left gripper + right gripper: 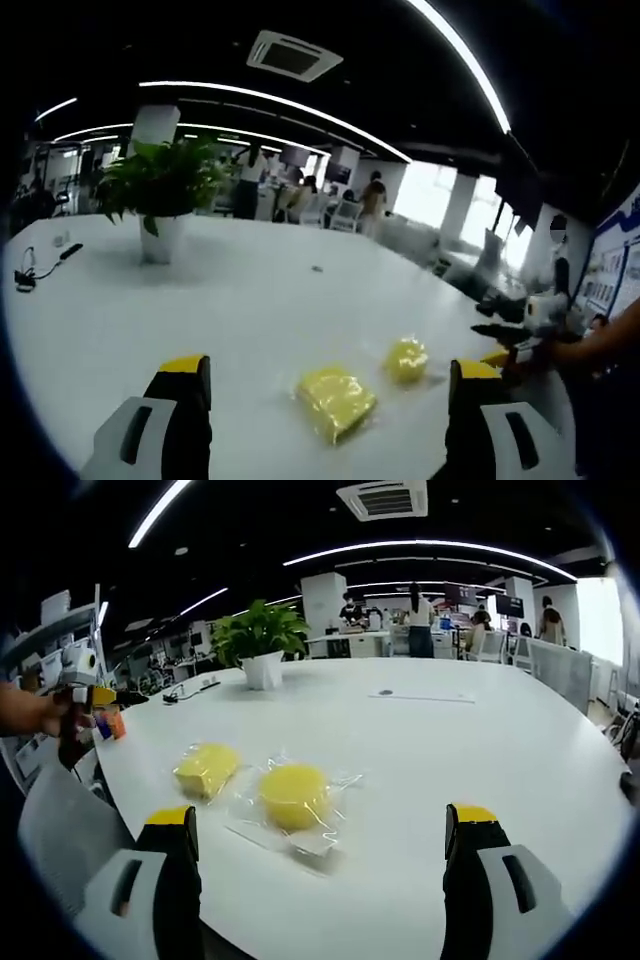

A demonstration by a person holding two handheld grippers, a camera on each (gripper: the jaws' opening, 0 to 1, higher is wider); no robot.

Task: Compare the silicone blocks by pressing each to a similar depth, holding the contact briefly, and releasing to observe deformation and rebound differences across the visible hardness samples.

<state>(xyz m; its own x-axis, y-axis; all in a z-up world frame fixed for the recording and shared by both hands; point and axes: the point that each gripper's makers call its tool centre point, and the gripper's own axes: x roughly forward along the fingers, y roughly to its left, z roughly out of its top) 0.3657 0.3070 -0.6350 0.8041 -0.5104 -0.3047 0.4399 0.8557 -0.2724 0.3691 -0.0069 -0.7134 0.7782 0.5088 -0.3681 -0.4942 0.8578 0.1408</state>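
While both tongs hang above the white counter with nothing between their jaws, the two yellow blocks lie untouched on it. The left tongs stand wide, their black, yellow-tipped jaws rising at the bottom of the left gripper view, level and pointing across the counter. Just ahead of them lies the square block in clear wrap, and a little further right the round block, the two near each other but apart. The right tongs are wide too, held low near the counter edge. In the right gripper view the round block sits in its crinkled clear wrap between the lines of the jaws and ahead of them, with the square block just to its left.

At the right edge of the left gripper view the other tongs come in, held in a hand whose forearm reaches in from the side. The right gripper view shows the matching thing on its left: a hand holding the other tongs out level over the counter's edge.

A potted plant stands further back on the counter, with a black cable near it in the left gripper view. The right gripper view shows the plant and a flat paper beyond the blocks. People sit and stand at desks in the background.
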